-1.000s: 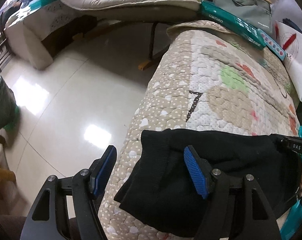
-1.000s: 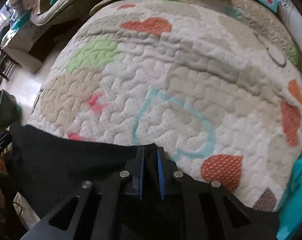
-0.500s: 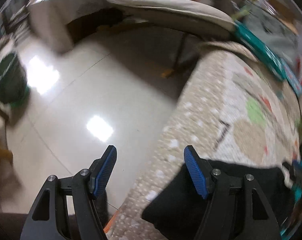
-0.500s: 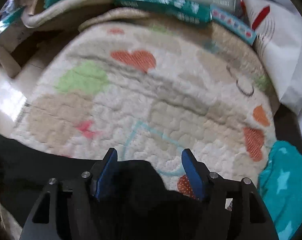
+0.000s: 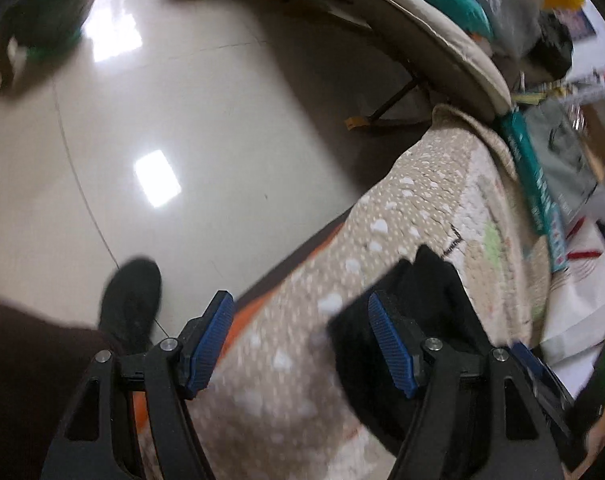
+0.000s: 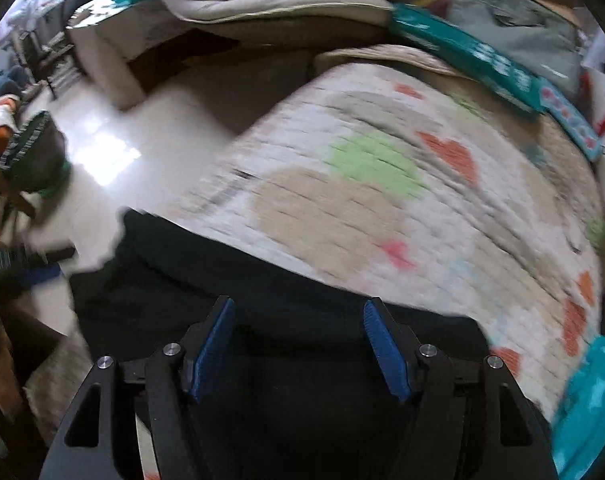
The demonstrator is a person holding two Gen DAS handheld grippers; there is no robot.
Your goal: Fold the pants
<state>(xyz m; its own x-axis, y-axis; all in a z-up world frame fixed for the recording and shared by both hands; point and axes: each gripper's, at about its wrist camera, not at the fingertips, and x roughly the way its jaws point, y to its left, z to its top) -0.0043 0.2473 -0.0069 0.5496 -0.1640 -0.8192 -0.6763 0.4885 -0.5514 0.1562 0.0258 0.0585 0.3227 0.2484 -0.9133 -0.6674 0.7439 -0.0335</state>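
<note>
Both spread, the left claw [image 5: 300, 346] and right claw [image 6: 298, 350] grip nothing, with the black pants [image 6: 262, 292] lying across the quilt [image 6: 382, 200] at lower frame.

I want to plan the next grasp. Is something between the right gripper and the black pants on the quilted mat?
Nothing visible does. The right gripper hangs with open jaws directly over the black knitted pants, which lie bare on the patterned quilted mat.

The near part of the black pants [image 6: 286, 360] runs behind the right gripper [image 6: 298, 348] and off the bottom edge. Motion blur smears the quilt [image 6: 382, 200], and lettering on the far teal box [image 6: 474, 60] is unreadable. In the left view, the pants' right side is hidden behind the left gripper [image 5: 302, 344].
</note>
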